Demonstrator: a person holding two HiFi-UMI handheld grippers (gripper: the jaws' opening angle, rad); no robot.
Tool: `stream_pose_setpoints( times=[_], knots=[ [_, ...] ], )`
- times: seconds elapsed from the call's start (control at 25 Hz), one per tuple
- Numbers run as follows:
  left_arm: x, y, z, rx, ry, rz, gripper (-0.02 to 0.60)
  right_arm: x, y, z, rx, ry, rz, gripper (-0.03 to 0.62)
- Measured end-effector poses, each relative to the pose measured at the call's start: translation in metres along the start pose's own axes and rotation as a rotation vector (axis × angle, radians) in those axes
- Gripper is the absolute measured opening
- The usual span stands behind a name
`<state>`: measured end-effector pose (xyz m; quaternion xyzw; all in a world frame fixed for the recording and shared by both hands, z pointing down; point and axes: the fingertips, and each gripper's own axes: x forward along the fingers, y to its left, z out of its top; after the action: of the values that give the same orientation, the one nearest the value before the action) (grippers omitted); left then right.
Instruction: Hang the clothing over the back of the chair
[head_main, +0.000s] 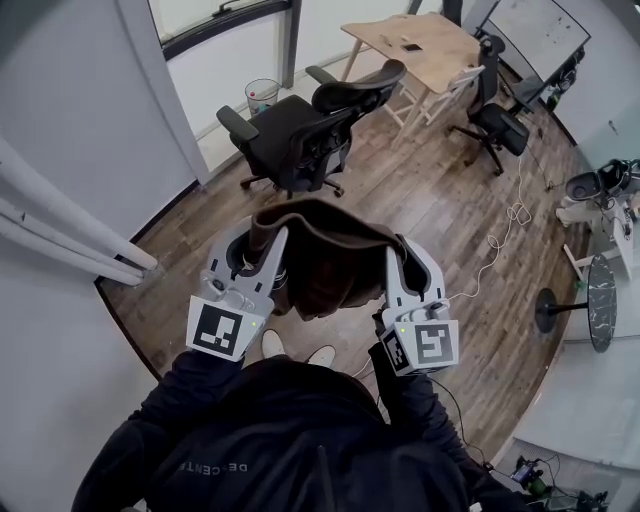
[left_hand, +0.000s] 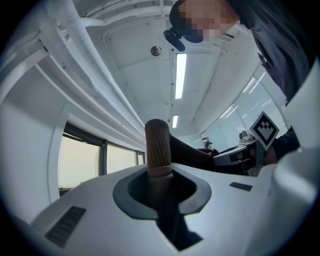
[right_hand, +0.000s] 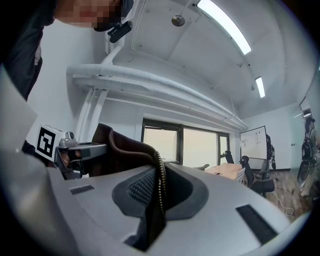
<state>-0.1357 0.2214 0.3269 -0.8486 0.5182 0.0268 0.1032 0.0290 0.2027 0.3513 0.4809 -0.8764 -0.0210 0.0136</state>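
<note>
Dark sleeves (head_main: 160, 430) fill the bottom of the head view. From them the left gripper (head_main: 257, 243) and right gripper (head_main: 405, 258) reach up to mid-frame, side by side with a gap between them. A brown garment (head_main: 320, 260) is stretched across that gap and sags below it, clear of the floor.

In the left gripper view the jaws are pinched on a ribbed cuff (left_hand: 158, 145) that sticks up past the tips. In the right gripper view the jaws are clamped on a zipped edge (right_hand: 160, 185) of the same garment.

Above the garment in the frame lies a stretch of bare wooden floor (head_main: 440, 200). Beyond it, at upper centre, stands the black office chair (head_main: 300, 135), its backrest (head_main: 362, 88) toward the upper right and well apart from the garment.

A white wall (head_main: 80, 160) closes the left side. A wooden table (head_main: 420, 45) and a second chair (head_main: 497, 122) crowd the upper right, and a white cable (head_main: 500, 240) trails over the floor at right.
</note>
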Motion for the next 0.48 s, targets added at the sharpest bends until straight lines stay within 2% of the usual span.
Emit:
stream_pose_setpoints(
  times=[0.48],
  knots=[
    [-0.011, 0.018, 0.002, -0.048, -0.03, -0.036, 0.06, 0.001, 0.024, 0.007, -0.035, 0.024, -0.033, 0.041]
  ],
)
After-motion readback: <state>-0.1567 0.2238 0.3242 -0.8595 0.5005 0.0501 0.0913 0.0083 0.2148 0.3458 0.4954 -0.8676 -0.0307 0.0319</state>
